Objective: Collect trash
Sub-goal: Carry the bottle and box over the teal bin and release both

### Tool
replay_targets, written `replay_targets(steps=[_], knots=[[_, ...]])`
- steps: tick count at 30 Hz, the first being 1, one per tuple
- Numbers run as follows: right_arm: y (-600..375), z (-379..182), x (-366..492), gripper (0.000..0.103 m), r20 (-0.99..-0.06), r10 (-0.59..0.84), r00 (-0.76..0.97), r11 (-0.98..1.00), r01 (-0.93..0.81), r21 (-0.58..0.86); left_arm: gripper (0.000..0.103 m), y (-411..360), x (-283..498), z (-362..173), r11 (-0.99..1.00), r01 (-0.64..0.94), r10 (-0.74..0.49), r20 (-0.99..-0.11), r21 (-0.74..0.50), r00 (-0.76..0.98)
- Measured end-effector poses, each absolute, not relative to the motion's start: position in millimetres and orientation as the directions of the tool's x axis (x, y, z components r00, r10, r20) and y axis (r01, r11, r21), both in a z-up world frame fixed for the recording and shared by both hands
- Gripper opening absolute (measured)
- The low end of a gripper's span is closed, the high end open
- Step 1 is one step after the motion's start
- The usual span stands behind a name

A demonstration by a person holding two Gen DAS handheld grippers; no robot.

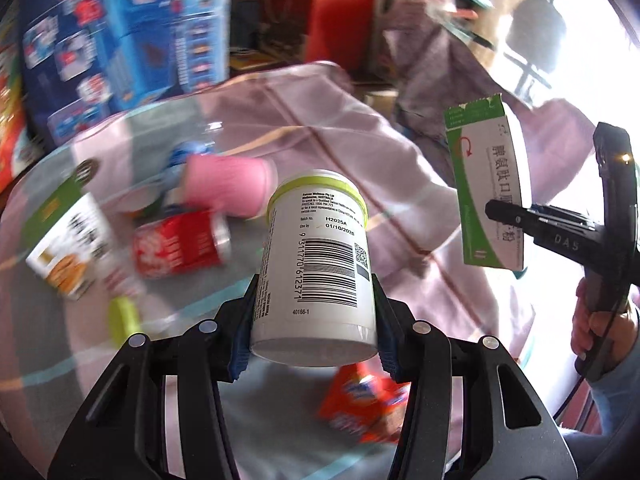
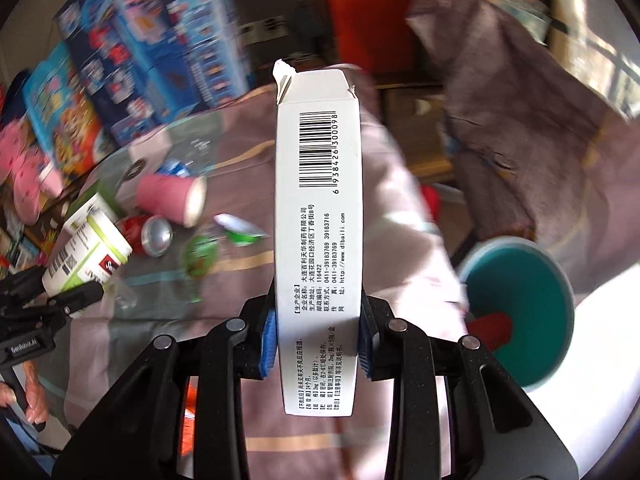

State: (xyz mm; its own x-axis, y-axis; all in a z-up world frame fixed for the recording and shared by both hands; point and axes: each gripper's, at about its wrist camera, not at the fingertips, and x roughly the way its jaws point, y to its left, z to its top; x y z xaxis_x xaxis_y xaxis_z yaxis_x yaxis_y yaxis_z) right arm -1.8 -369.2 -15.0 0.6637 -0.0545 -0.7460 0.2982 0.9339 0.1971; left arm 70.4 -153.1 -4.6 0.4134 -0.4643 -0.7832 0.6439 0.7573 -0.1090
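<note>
My left gripper (image 1: 314,316) is shut on a white supplement bottle (image 1: 316,264) with a green lid and holds it above the table. It also shows in the right wrist view (image 2: 86,256). My right gripper (image 2: 316,332) is shut on a white and green medicine box (image 2: 318,216), held upright; it shows at the right of the left wrist view (image 1: 486,184). On the pink cloth lie a pink paper cup (image 1: 228,186), a red can (image 1: 180,246), a small carton (image 1: 70,246), a green lid (image 1: 124,318) and an orange wrapper (image 1: 364,400).
A teal round bin (image 2: 520,312) with something red inside stands low at the right. Blue toy boxes (image 1: 132,36) stand behind the table. A grey cloth (image 2: 520,120) hangs at the back right. A green wrapper (image 2: 240,236) lies mid-table.
</note>
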Motion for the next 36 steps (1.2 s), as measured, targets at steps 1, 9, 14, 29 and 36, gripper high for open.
replay_targets(steps=[1,9,14,29,36], knots=[[-380,-16,-8,0.030,-0.744,-0.066,0.665,0.929,0.313,0.197,0.051,-162,69,-5,0.750,0.653,-0.466,-0.785,-0.106,0.408],[-445,-31,-42,0.030,-0.744,-0.125,0.656,0.886,0.411,0.213,0.051,-252,57,-7,0.675,0.732,-0.484,-0.804,-0.090,0.347],[-486,-38,-70,0.030,-0.745,-0.157,0.649,0.840,0.484,0.244,0.051,-297,46,-10,0.628,0.771,-0.509,-0.807,-0.108,0.301],[-562,-77,-122,0.030,-0.810,-0.211,0.547,0.728,0.641,0.243,0.051,-425,15,-49,0.461,0.876,-0.536,-0.831,-0.139,0.150],[-575,-94,-118,0.030,-0.831,-0.207,0.517,0.703,0.669,0.242,0.051,-469,19,-71,0.408,0.900,-0.524,-0.847,-0.153,0.093]])
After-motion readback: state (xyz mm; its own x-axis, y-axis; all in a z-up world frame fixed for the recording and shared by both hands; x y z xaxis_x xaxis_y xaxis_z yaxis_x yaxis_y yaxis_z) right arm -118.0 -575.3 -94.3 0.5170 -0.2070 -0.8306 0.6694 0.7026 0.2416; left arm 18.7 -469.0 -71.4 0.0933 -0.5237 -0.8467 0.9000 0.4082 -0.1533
